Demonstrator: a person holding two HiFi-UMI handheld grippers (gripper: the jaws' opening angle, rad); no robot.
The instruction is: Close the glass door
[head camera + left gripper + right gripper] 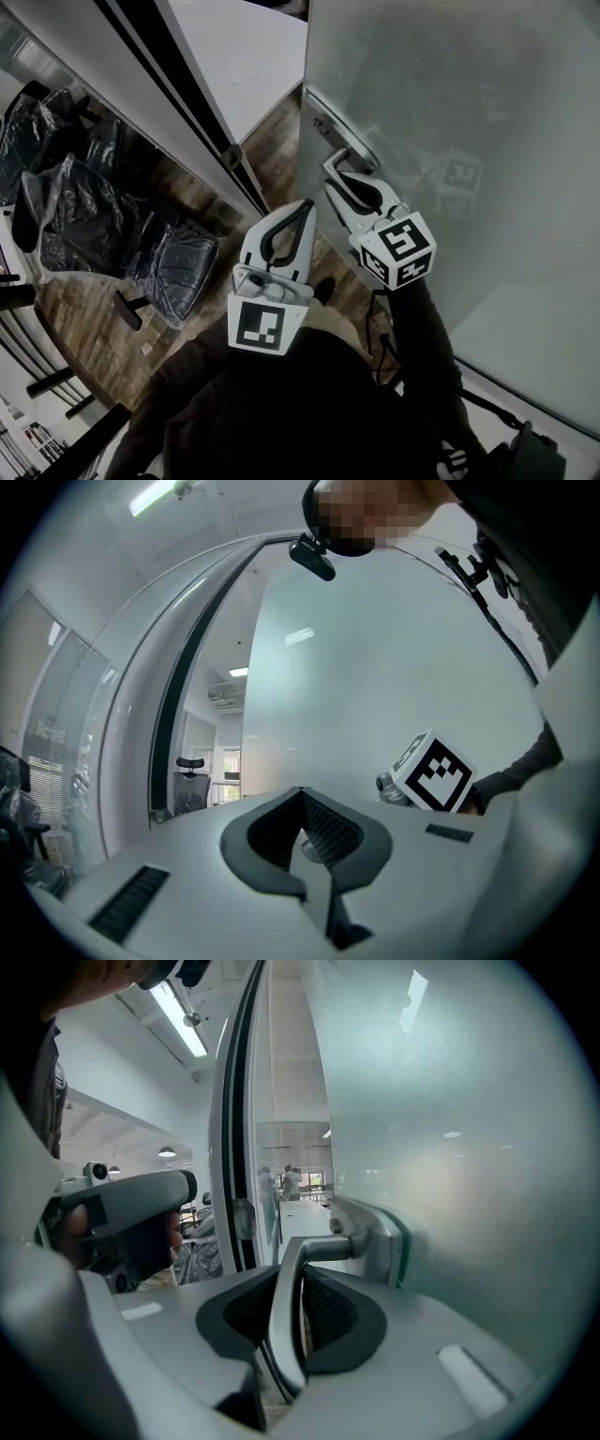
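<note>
The frosted glass door point(469, 112) fills the right of the head view, standing out from the dark door frame point(187, 103). Its metal lever handle point(339, 161) sits near the door's edge. My right gripper point(343, 184) is shut on that lever, and in the right gripper view the lever point(286, 1316) runs down between the pads from its mounting plate point(375, 1237), with my right gripper point(298, 1274) closed round it. My left gripper point(306, 204) hangs just left of the door edge, shut with nothing in it. In the left gripper view my left gripper point(302, 794) points along the glass door point(375, 686).
Several office chairs under plastic covers point(94, 216) stand on the wood floor point(272, 141) to the left, beyond the frame. A white wall panel point(253, 47) lies past the doorway. My dark sleeves fill the bottom of the head view.
</note>
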